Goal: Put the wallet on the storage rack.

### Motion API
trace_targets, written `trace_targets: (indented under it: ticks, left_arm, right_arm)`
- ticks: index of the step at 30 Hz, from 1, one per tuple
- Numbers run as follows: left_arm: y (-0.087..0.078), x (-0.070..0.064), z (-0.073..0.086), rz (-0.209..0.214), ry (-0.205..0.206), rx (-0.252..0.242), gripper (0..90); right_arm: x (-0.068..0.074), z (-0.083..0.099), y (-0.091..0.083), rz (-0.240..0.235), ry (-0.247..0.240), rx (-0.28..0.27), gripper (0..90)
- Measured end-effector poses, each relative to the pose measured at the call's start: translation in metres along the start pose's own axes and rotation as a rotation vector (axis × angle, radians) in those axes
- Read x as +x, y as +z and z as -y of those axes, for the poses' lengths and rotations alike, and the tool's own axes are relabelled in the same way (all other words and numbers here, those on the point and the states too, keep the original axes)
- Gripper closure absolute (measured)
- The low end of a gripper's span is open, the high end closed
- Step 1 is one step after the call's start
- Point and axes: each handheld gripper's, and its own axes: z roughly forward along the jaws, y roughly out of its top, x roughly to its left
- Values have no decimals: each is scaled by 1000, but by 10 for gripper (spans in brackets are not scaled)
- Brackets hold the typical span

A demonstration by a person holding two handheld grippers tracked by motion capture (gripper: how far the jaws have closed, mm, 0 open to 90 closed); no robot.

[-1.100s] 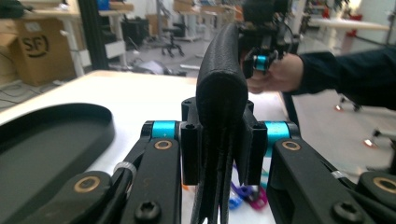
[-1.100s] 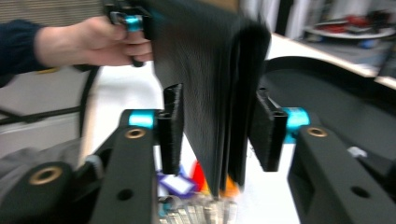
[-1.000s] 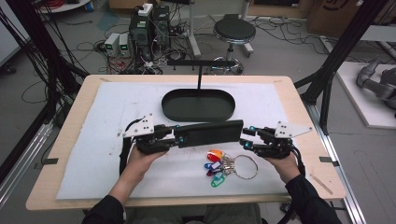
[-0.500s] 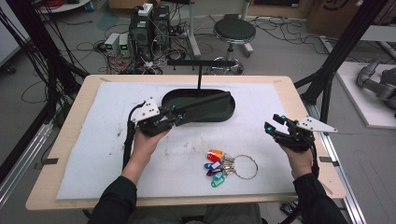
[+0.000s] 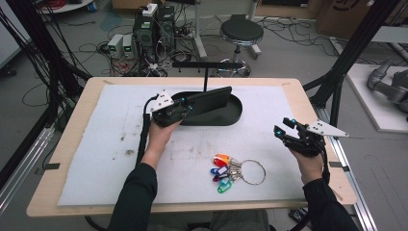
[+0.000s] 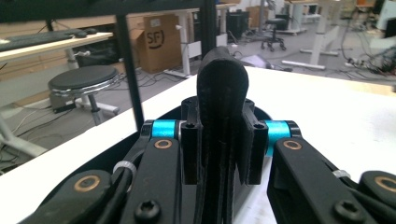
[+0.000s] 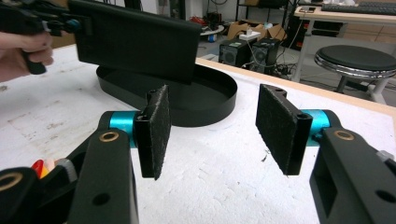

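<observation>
On the stained white mat (image 5: pixel 110 144), left claw (image 5: pixel 188 105) clamps the black wallet (image 5: pixel 211 99); right claw (image 5: pixel 281 132) gapes.

Black wallet (image 7: pixel 135 39) above oval tray (image 7: pixel 205 100) (jaws apart)

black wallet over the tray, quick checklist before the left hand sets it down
1. Grip: left gripper is shut on the black wallet, clamped between the pads at one end: ok.
2. Position: the wallet hangs over the black oval tray, by the high view: ok.
3. Contact with the tray floor: the right gripper view shows the wallet raised above the tray: not ok yet, it needs lowering.
4. Tray contents: the visible floor looks bare: ok.
5. Right gripper is open and off to the side, away from the tray: ok.
6. Key ring lies on the mat, apart from the tray: ok.
</observation>
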Motion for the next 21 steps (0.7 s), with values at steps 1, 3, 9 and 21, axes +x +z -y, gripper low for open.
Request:
trace_targets:
  ticks: [1, 3, 9, 21]
  left_arm:
    - [2, 2, 3, -4, -4, -8, 742]
    - [8, 5, 8, 1, -31, -26, 742]
    - [22, 7, 16, -6, -29, -46, 742]
    - [22, 17, 28, -68, -29, 46, 697]
  right_arm:
    - [0, 0, 0, -1, 0, -3, 463]
    - [0, 0, 0, 1, -1, -3, 464]
    - [0, 0, 0, -2, -6, -3, 469]
    - [2, 1, 3, -10, -17, 12, 473]
